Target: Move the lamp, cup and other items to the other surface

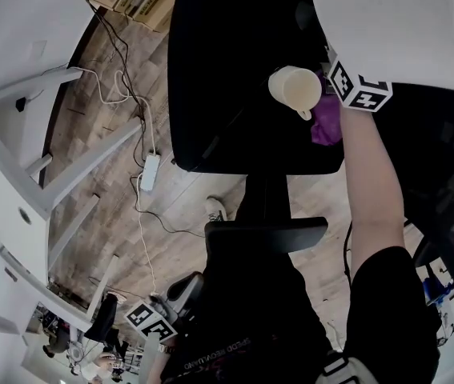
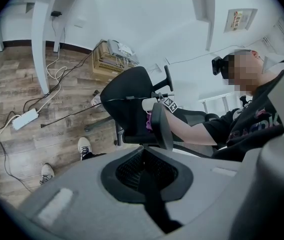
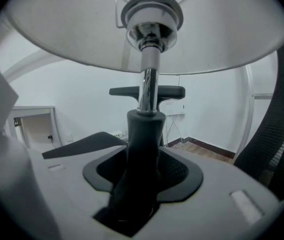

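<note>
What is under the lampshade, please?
Under the lampshade I see the bulb socket, a shiny stem and a dark post standing between the right tongs. The lamp's base cannot be seen: the tongs cover it.

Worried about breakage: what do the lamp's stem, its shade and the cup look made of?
Lamp stem: likely chromed metal, mirror-bright with reflections. Shade: white and matte, probably fabric or paper; can't tell which. Cup: cream, smooth surface; ceramic or plastic, unclear.
</note>
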